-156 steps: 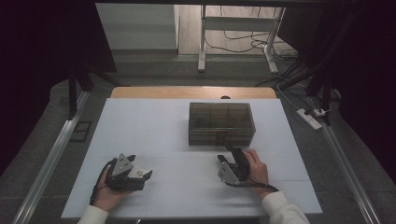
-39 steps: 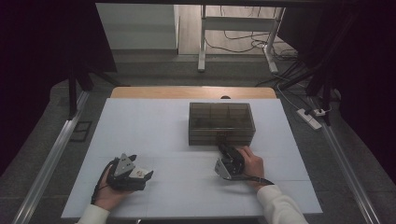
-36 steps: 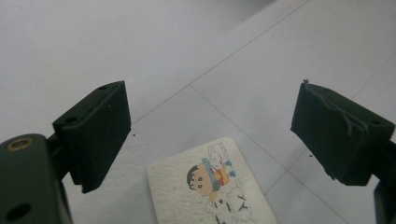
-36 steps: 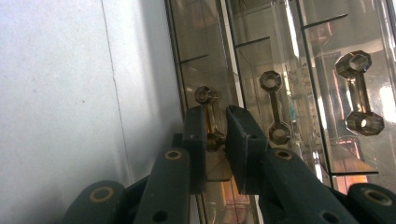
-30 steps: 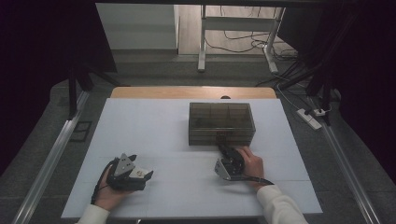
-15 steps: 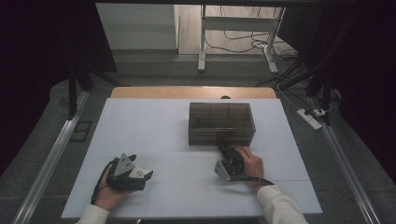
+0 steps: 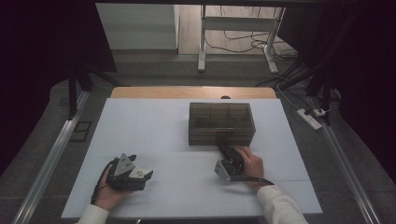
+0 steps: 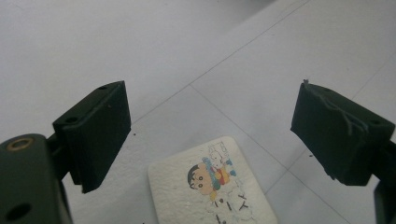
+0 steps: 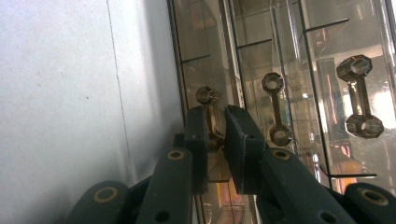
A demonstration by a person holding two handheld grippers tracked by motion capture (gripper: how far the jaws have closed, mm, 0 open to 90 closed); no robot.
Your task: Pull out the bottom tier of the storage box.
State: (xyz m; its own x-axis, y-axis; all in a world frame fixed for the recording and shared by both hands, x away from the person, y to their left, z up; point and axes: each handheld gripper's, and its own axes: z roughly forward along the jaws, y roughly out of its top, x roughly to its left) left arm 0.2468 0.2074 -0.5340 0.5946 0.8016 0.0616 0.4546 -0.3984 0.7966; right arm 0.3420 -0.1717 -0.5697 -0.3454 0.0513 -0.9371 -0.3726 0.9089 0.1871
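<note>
Risk of slipping: high view, right hand-held gripper (image 7: 223, 150) met the drawer box (image 7: 222, 123) mid-tabletop (image 7: 154, 126). Left gripper view, jaws wide over a cartoon card (image 8: 212, 189). Right gripper view, jaws pinched the dumbbell-shaped drawer handle (image 9: 208, 109); a skewed pull could drag the box.

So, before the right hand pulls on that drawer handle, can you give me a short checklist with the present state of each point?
1. Right gripper fingers closed on the lowest drawer handle: ok.
2. Grip centred on the handle bar: cannot tell, the fingers hide it.
3. Drawer box standing flat on the table: ok.
4. Table in front of the box free for the drawer to slide out: ok.
5. Left gripper open and away from the box: ok.
6. Picture card under the left gripper not pinched: ok.
</note>
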